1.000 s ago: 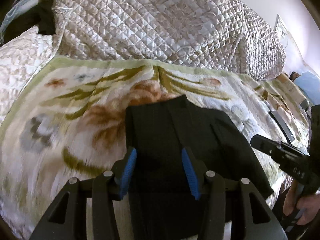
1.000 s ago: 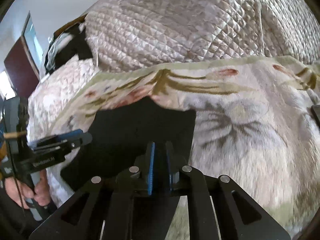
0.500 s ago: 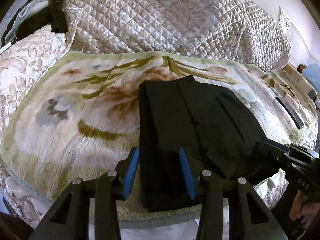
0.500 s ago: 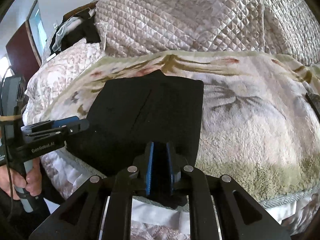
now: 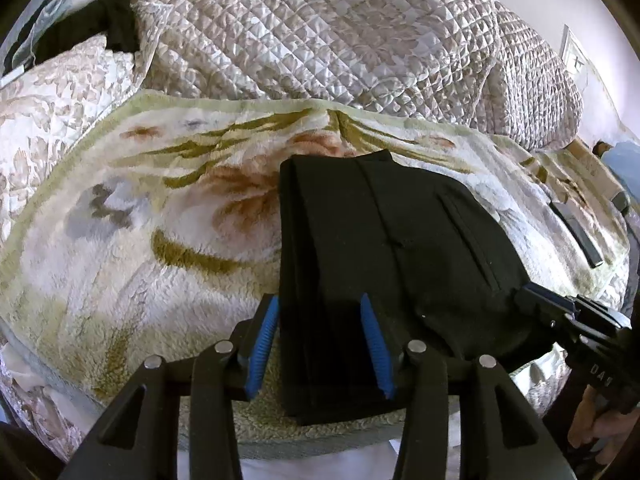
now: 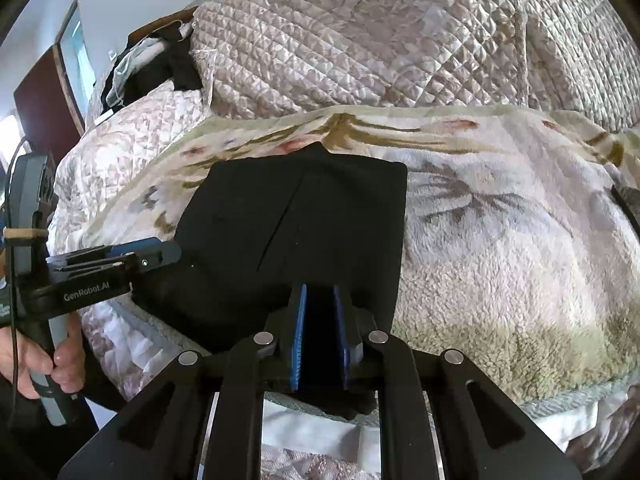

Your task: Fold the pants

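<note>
Left side first: the left gripper has its blue-padded fingers spread wide, and the near left edge of the black fabric pants lies between and under them, nothing pinched. The pants lie folded on the fluffy floral blanket, near the bed's front edge, their long axis running straight ahead from the fingers toward the quilted beige bedspread heaped behind.

Moving right: the right gripper has its fingers drawn narrow, pads close together with dark cloth between them. It looks clamped on the near right corner of the pants, though black on black makes the contact hard to confirm. From the left camera that gripper comes in low from the right, a hand on its handle.

Both tools sit at the near end of the garment, angled slightly down and forward. The right one is the one engaged; the left is poised over its edge, so my read is that closing the left on that edge comes next, before any lift away from the fingers.
</note>
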